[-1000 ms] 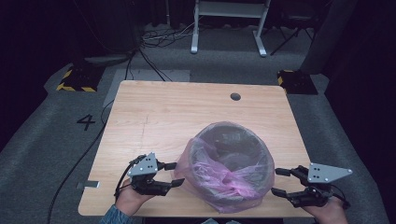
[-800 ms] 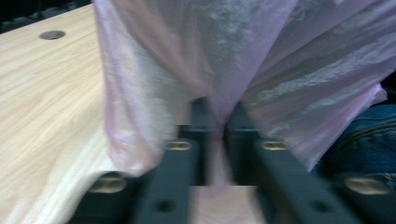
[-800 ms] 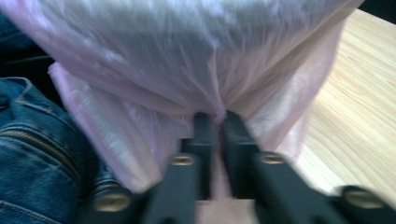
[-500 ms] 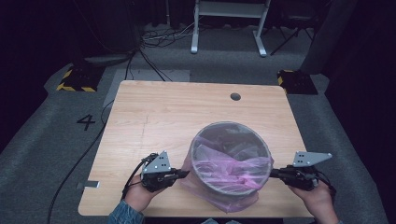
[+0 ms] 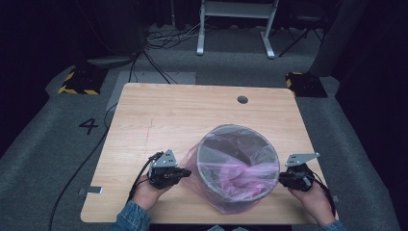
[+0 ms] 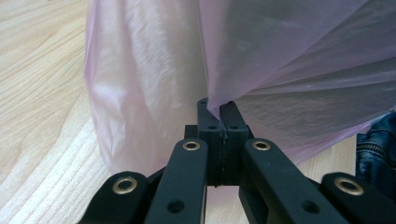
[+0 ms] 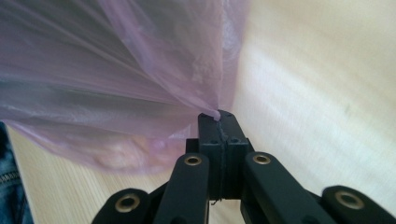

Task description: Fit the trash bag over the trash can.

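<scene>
Both tongs, left (image 5: 185,171) and right (image 5: 283,178), are clamped on the pink bin liner (image 5: 226,204), apparently drawing its skirt down around the wastebasket (image 5: 238,155) standing at the worktop's (image 5: 159,120) near edge.

Bag (image 5: 226,190): translucent pink-lilac film over a grey bin (image 5: 238,159). Tabletop (image 5: 183,115): pale wood grain. Both grippers' jaws black with brass rivets, grey top plates. Sleeves (image 5: 132,219) blue denim. Floor (image 5: 53,144) grey carpet, yellow-black hazard stripes (image 5: 77,82).

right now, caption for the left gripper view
Left claw shut on pink bag film above the wooden table.
</scene>
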`<state>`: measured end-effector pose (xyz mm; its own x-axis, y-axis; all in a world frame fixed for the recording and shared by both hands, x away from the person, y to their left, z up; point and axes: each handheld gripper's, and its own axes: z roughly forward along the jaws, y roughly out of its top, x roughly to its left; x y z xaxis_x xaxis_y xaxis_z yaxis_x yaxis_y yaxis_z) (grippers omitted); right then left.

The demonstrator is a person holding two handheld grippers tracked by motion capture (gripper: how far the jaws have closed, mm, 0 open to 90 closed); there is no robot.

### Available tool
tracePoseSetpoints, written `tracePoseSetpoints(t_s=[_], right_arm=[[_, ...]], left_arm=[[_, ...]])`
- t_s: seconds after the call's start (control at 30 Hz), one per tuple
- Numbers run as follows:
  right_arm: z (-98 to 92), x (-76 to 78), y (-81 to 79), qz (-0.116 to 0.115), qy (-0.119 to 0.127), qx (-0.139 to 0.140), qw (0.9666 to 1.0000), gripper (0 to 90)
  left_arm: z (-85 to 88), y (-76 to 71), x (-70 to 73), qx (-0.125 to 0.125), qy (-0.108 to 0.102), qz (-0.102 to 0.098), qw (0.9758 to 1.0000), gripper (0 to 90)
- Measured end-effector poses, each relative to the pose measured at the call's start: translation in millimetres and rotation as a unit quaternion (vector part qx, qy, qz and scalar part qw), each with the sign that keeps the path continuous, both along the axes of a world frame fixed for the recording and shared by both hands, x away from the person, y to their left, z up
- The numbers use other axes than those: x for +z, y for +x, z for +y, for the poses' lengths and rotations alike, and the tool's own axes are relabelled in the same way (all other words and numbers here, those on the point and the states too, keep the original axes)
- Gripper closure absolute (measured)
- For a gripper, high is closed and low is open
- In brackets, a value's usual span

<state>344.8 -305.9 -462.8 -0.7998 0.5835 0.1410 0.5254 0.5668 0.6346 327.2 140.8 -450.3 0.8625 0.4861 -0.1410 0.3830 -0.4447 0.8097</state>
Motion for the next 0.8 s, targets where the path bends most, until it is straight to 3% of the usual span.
tracePoseSetpoints(t_s=[0.07,0.13,0.2,0.27,0.33,0.4,0.43,0.5,0.57,0.7,0.77,0.8], right_arm=[[1.1,-5.9,-2.4,0.019,-0.012,0.003,0.9998,90.0],[0.9,-8.0,-8.1,0.024,-0.017,0.009,0.9995,90.0],[-2.5,-8.4,-15.5,0.025,-0.022,0.012,0.9994,90.0],[-10.2,-9.8,-21.5,0.032,-0.018,0.008,0.9993,90.0],[-18.6,-11.4,-27.1,0.037,-0.020,0.000,0.9991,90.0],[-26.7,-11.5,-32.9,0.039,-0.014,-0.007,0.9991,89.4],[-30.2,-10.3,-35.8,0.035,-0.010,-0.009,0.9993,82.7],[-34.7,-5.3,-41.2,0.012,0.011,-0.009,0.9998,55.3],[-36.1,5.7,-47.1,-0.003,0.045,0.006,0.9990,47.5],[-23.8,35.0,-55.3,-0.070,0.083,0.043,0.9931,31.4],[-13.3,47.2,-53.6,-0.083,0.101,0.073,0.9888,42.8],[-7.8,51.4,-52.0,-0.085,0.104,0.093,0.9866,56.5]], left_arm=[[-0.5,-0.4,-1.5,-0.004,0.006,0.005,1.0000,89.6],[-2.7,-1.0,-6.1,-0.012,0.031,0.019,0.9993,89.7],[-6.5,-2.6,-15.0,-0.021,0.071,0.041,0.9964,89.7],[-5.7,-4.4,-23.4,-0.017,0.090,0.056,0.9942,89.7],[-0.5,-6.0,-27.3,-0.019,0.082,0.067,0.9942,89.6],[6.4,-9.5,-24.3,-0.020,0.052,0.056,0.9969,86.6],[9.6,-11.3,-20.5,-0.018,0.031,0.046,0.9983,74.0],[14.7,-13.2,-10.0,-0.021,-0.004,0.031,0.9993,51.4],[16.2,-16.1,1.7,-0.021,-0.028,0.000,0.9994,39.2],[6.9,-15.2,22.4,-0.038,-0.038,-0.043,0.9976,38.0],[-0.2,-13.2,29.2,-0.051,-0.036,-0.051,0.9968,55.3],[-3.6,-12.7,30.9,-0.050,-0.033,-0.055,0.9967,64.4]])
